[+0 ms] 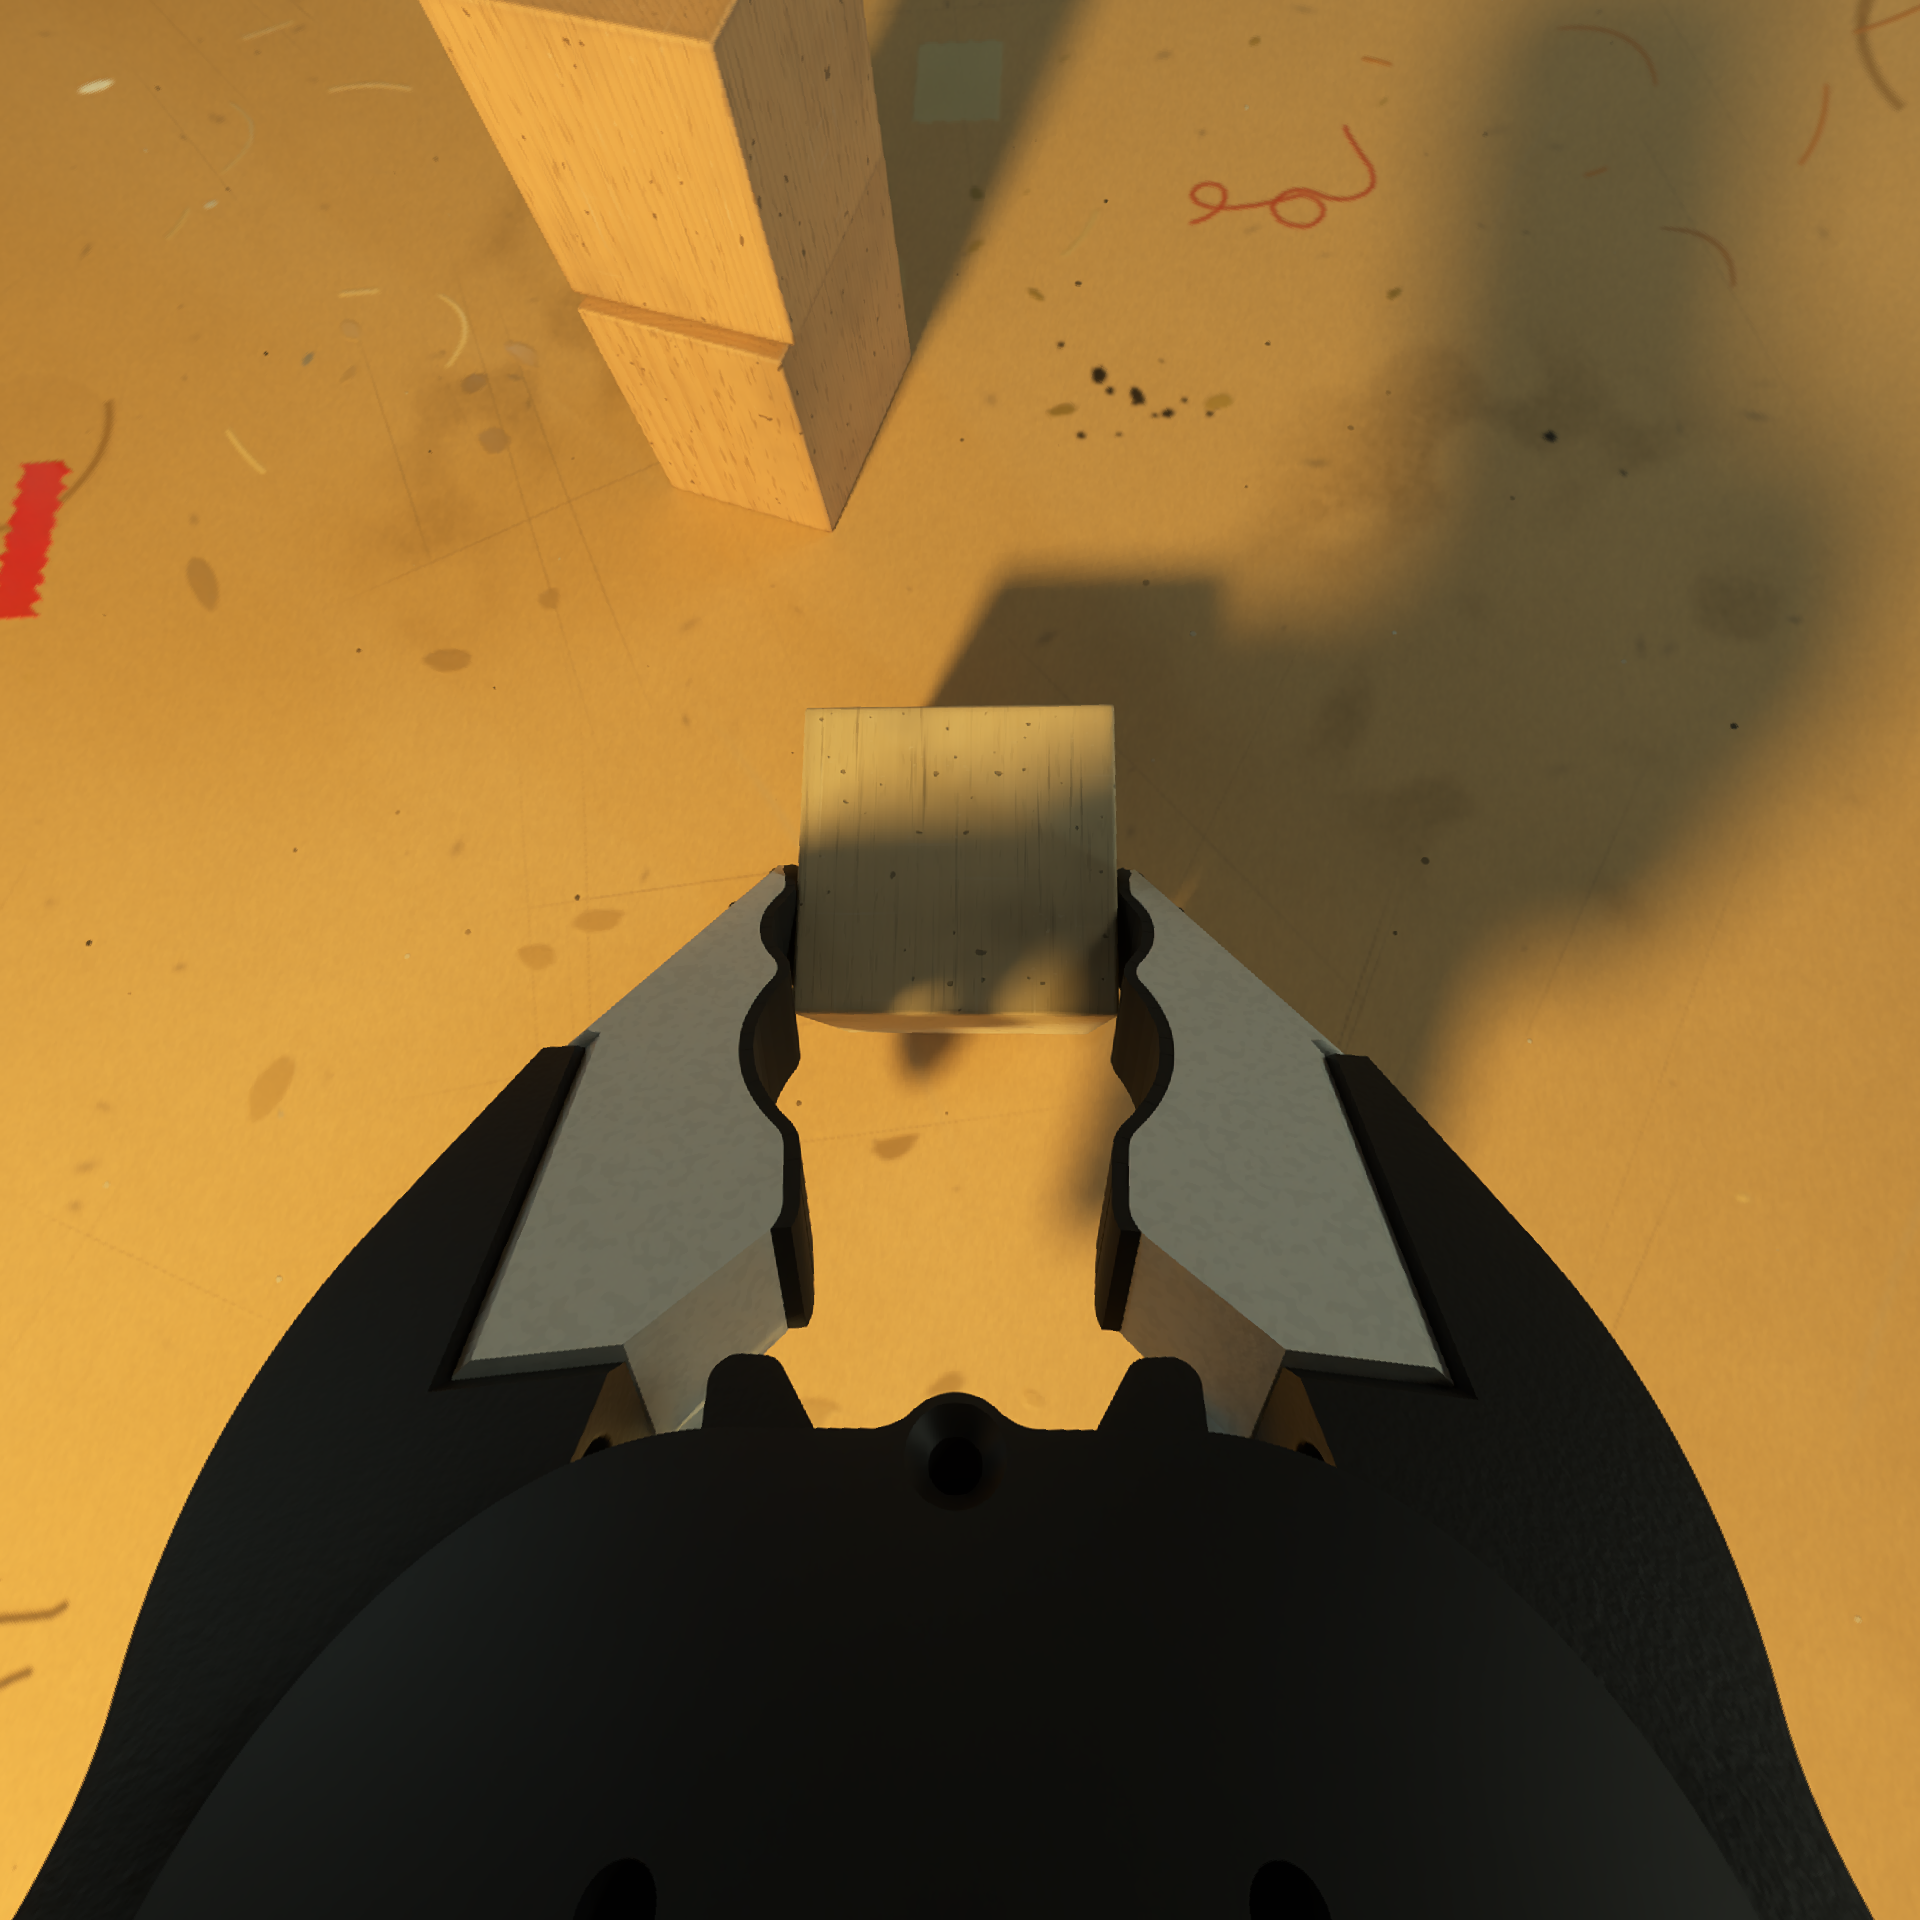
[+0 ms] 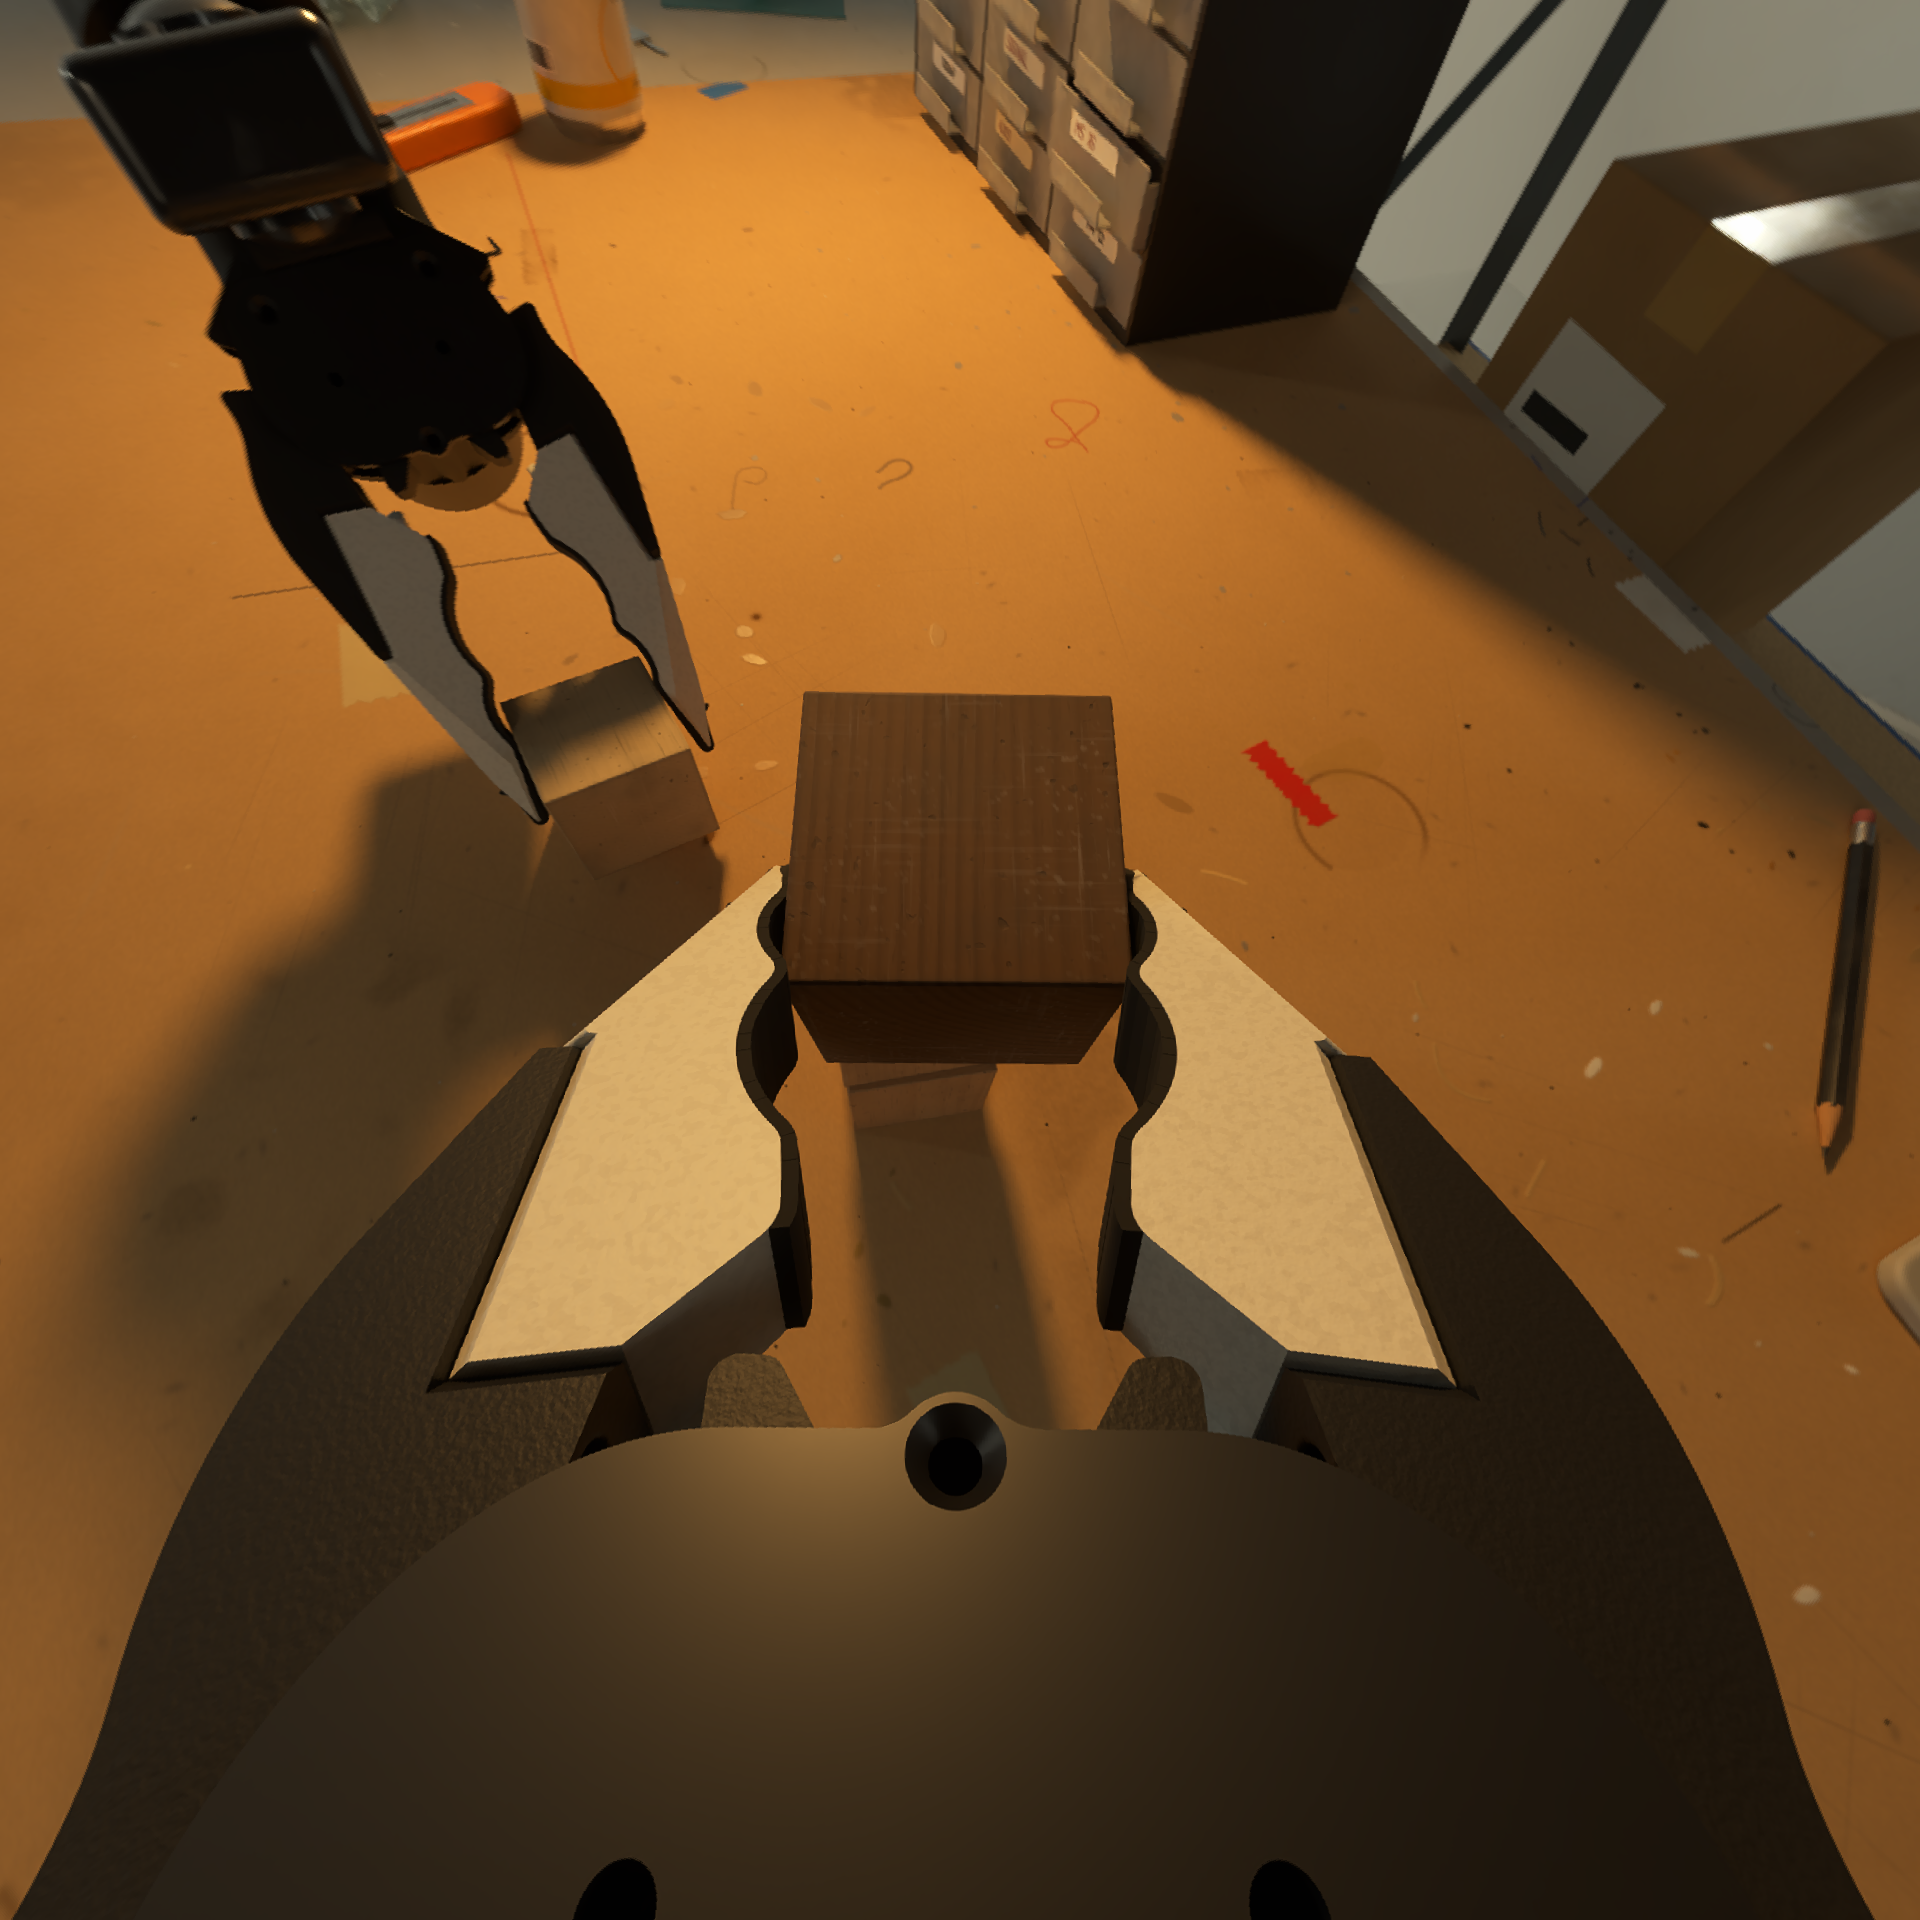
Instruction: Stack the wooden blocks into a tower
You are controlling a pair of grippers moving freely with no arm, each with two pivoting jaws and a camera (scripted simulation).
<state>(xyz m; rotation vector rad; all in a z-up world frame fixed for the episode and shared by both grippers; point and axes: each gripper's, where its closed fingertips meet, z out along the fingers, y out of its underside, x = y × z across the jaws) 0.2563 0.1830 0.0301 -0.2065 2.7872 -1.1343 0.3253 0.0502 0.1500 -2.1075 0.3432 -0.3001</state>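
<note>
My left gripper (image 1: 956, 899) is shut on a pale wooden block (image 1: 956, 831) that sits on the orange table. The right wrist view shows the same gripper (image 2: 618, 769) with its fingers on either side of that block (image 2: 639, 805). A tower of light wooden blocks (image 1: 717, 270) stands ahead to the left, with one seam visible and its top out of frame. My right gripper (image 2: 954, 914) is shut on a dark brown block (image 2: 951, 842) and holds it above a light block (image 2: 914, 1091), of which only a sliver shows underneath.
A dark drawer cabinet (image 2: 1101, 156) and a cardboard box (image 2: 1714, 364) stand at the back right. A pencil (image 2: 1844, 977) lies at the right, near a red tape mark (image 2: 1288, 784). A bottle (image 2: 582, 62) and an orange tool (image 2: 447, 120) are at the far edge.
</note>
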